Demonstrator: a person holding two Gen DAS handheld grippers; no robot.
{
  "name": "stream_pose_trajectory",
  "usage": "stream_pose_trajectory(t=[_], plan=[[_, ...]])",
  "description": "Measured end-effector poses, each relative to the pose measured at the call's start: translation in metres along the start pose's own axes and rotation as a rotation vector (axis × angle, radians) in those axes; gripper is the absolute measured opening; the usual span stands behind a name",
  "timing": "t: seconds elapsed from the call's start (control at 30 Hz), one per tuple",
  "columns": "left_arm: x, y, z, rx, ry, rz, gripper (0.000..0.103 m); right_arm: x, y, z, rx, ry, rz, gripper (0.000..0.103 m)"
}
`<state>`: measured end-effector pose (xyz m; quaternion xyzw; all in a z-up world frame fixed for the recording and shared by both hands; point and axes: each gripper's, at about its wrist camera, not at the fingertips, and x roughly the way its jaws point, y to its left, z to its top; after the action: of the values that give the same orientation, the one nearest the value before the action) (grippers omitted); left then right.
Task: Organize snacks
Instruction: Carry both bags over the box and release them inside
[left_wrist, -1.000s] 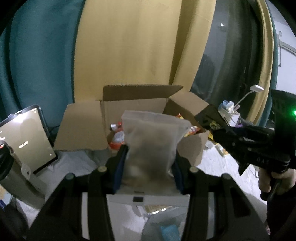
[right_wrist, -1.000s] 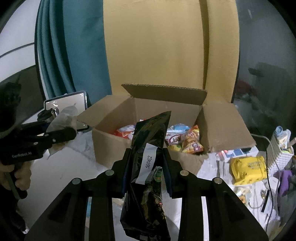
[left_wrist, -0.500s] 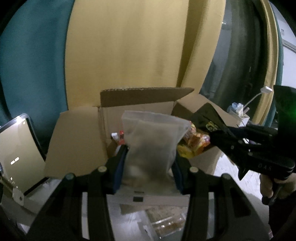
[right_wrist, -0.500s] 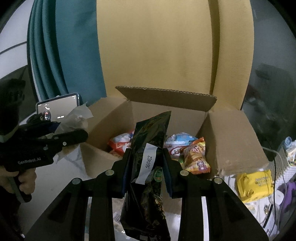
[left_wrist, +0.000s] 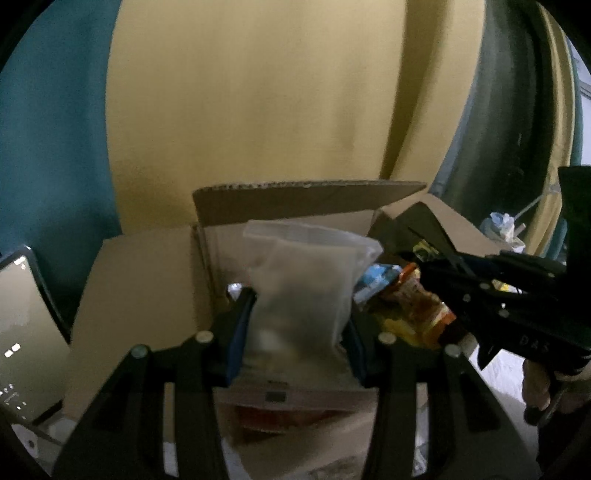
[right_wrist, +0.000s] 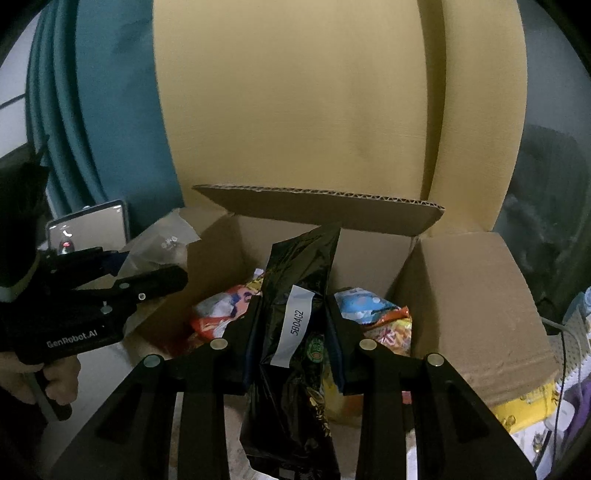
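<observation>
My left gripper (left_wrist: 299, 325) is clamped narrowly on a frosted translucent pouch (left_wrist: 303, 288), and my right gripper (right_wrist: 291, 332) is pinched tight on a black foil bag (right_wrist: 295, 332) bearing a white label. Both packets hang upright at the open cardboard box (right_wrist: 472, 295), where colourful snack packs (right_wrist: 373, 321) lie inside.

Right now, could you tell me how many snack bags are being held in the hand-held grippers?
2: a frosted bag in the left hand-held gripper, a black bag in the right hand-held gripper. More lie in the box.
</observation>
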<state>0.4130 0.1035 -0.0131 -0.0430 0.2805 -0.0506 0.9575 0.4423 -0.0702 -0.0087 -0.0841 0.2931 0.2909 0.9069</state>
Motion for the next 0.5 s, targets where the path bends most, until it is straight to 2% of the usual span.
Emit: stream_pose_trajectory(t=[0.17,0.27,0.3,0.33,0.4,0.47,0.5], plan=[[0.014,0.01,0.004,-0.038,0.016,-0.021,0.048,0.016,-0.007,0.005,0.025,0.002,-0.026,0.034],[0.019,0.015,0.005,-0.051,0.019,-0.015,0.052,0.024,-0.01,0.008,0.037,0.006,-0.035,0.034],[0.019,0.016,0.004,-0.056,0.02,-0.016,0.058,0.027,-0.01,0.009,0.036,0.01,-0.043,0.036],[0.019,0.017,0.004,-0.061,0.018,-0.018,0.065,0.029,-0.009,0.009,0.033,0.012,-0.052,0.039],[0.016,0.018,0.005,-0.067,0.005,-0.023,0.074,0.031,-0.007,0.01,0.035,0.008,-0.052,0.062],[0.012,0.018,0.006,-0.061,-0.004,-0.024,0.076,0.03,-0.004,0.011,0.033,0.0,-0.046,0.07],[0.009,0.017,0.006,-0.057,-0.008,-0.023,0.077,0.029,-0.002,0.011,0.028,-0.002,-0.044,0.07]])
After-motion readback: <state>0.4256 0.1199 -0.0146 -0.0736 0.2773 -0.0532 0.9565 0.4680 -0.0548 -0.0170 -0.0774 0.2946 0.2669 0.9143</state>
